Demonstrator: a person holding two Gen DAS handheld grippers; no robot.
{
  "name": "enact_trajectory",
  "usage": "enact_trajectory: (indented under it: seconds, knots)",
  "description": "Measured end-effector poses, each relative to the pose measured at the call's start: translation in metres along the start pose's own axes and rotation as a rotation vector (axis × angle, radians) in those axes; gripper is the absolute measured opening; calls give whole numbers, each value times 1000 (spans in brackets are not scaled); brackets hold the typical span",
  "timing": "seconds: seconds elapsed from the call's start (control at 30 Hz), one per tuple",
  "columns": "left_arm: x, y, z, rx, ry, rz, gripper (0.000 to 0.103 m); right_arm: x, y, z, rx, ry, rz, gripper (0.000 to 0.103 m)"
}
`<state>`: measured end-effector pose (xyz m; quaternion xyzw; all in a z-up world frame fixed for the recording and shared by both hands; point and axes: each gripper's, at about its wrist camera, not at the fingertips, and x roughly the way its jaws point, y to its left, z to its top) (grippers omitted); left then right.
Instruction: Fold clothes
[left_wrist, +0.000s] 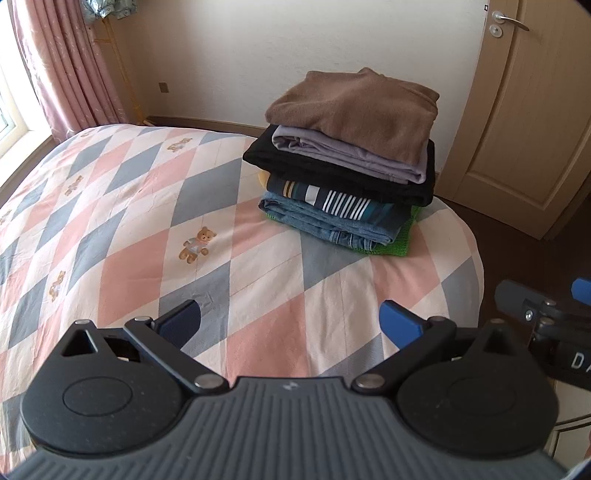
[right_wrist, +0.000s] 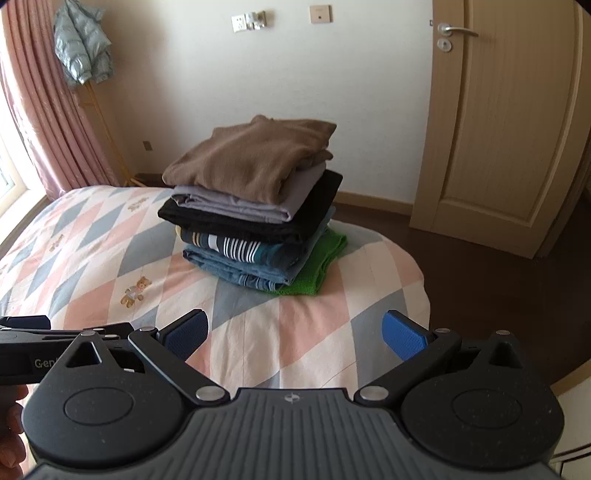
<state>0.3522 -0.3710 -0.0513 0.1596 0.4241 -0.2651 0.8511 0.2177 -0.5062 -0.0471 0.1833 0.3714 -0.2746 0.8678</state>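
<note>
A stack of folded clothes (left_wrist: 347, 162) (right_wrist: 255, 206) sits on the bed near its far right corner. A brown sweater (left_wrist: 354, 110) (right_wrist: 255, 162) lies on top, over grey, black, striped and denim pieces and a green one (right_wrist: 321, 262) at the bottom. My left gripper (left_wrist: 291, 325) hovers open above the bedspread, short of the stack, nothing between its blue pads. My right gripper (right_wrist: 295, 334) is open too, held beside the left one and just as far from the pile. Part of the right gripper (left_wrist: 546, 317) shows at the left view's right edge.
The bed (left_wrist: 110, 206) (right_wrist: 92, 251) carries a pink, grey and white diamond quilt with bear prints. Pink curtains (right_wrist: 40, 110) and a window stand at left. A coat rack with a jacket (right_wrist: 81, 44) is in the corner. A closed door (right_wrist: 506, 122) and dark floor are at right.
</note>
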Motion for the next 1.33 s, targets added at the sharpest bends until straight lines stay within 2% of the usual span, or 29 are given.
enact_trajectory:
  seconds: [0.37,0.57,0.93,1.33]
  knots:
    - [23,30,9,-3,-21,-18,102,23,16,7,10,47,-49,103]
    - [37,40,12,-9,-1,-7,102,34,24,9,7,59,-54,103]
    - [54,41,13,7,17,7,102,48,28,10,4,79,-59,103]
    - [48,29,23,0,-45,-74,102,45,15,16,27,61,-82,103]
